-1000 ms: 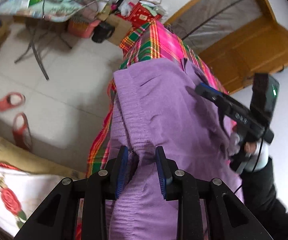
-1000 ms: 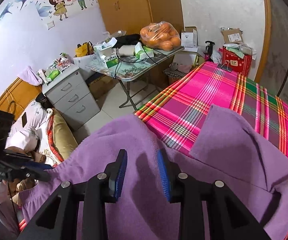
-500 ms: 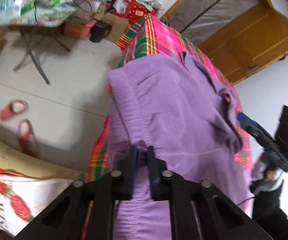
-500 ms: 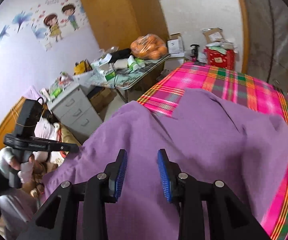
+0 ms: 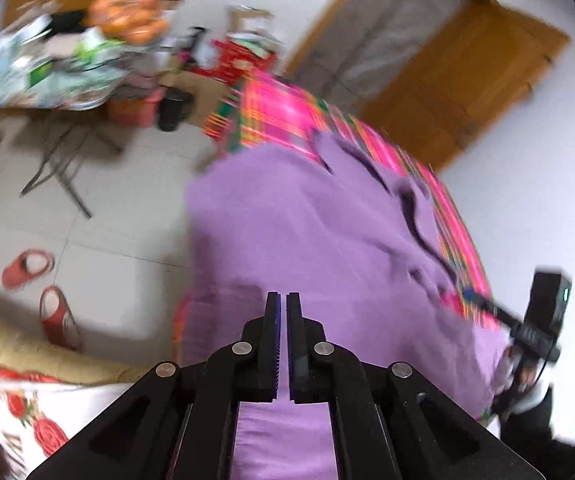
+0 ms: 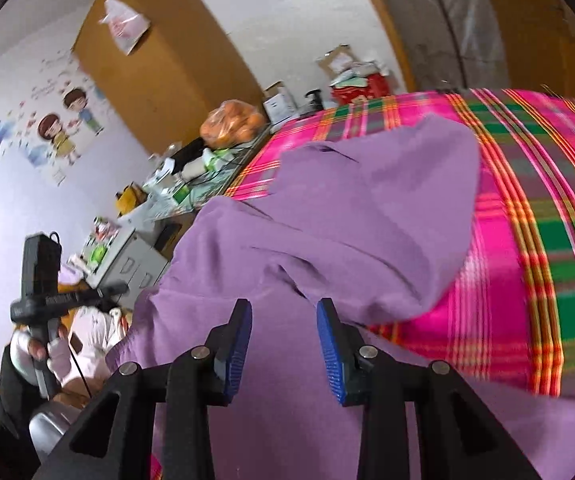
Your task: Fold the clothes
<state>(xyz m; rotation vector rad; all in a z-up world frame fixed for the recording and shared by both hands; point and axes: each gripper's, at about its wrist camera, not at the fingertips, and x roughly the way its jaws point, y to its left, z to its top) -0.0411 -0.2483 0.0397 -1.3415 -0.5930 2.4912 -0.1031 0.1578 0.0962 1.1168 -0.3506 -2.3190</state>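
Note:
A purple garment (image 5: 311, 236) lies spread over a pink and green plaid bed cover (image 5: 283, 116). It also shows in the right wrist view (image 6: 339, 220), partly folded over itself. My left gripper (image 5: 282, 312) is shut at the garment's near edge, with purple cloth under and between its jaws. My right gripper (image 6: 284, 320) is open and empty, low over the garment near a fold. Each gripper shows in the other's view: the right one (image 5: 535, 320) at the far side, the left one (image 6: 47, 300) at the left.
The plaid cover (image 6: 527, 200) is bare to the right of the garment. A cluttered folding table (image 5: 47, 68) with a bag of oranges (image 6: 231, 120) stands beyond the bed. Red slippers (image 5: 43, 292) lie on the tiled floor. A grey drawer cabinet (image 6: 127, 256) stands by the bed.
My left gripper has closed on the garment's edge and drawn back and up with it. My right gripper has swung right over the garment and stayed open.

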